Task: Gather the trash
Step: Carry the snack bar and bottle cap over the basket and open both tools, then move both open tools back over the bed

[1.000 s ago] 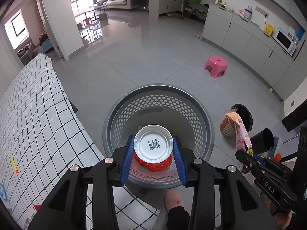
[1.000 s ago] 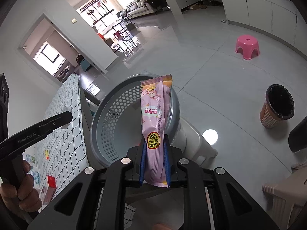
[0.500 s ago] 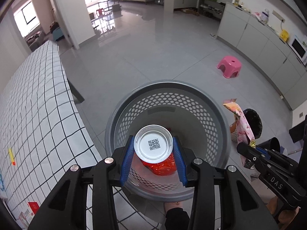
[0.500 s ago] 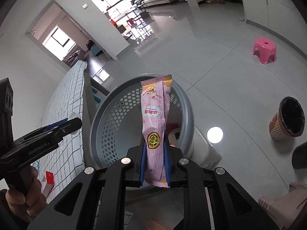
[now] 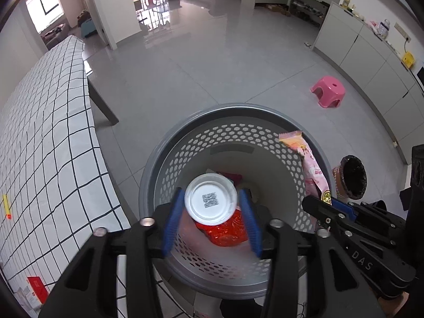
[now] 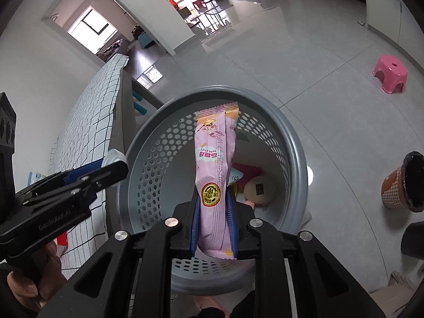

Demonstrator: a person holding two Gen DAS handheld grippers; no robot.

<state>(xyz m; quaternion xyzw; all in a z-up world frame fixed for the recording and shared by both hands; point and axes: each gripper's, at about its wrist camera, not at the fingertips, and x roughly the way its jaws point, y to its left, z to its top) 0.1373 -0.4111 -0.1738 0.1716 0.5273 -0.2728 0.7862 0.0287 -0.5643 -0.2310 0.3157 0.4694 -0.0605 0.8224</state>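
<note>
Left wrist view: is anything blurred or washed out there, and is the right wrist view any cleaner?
Left wrist view: the blue fingers of the left gripper are motion-smeared, while the white cup between them stays sharp; window glare streaks the floor; fisheye bends the checked tablecloth. Right wrist view: the pink wrapper and grey basket are crisp; the far window is bright.
</note>
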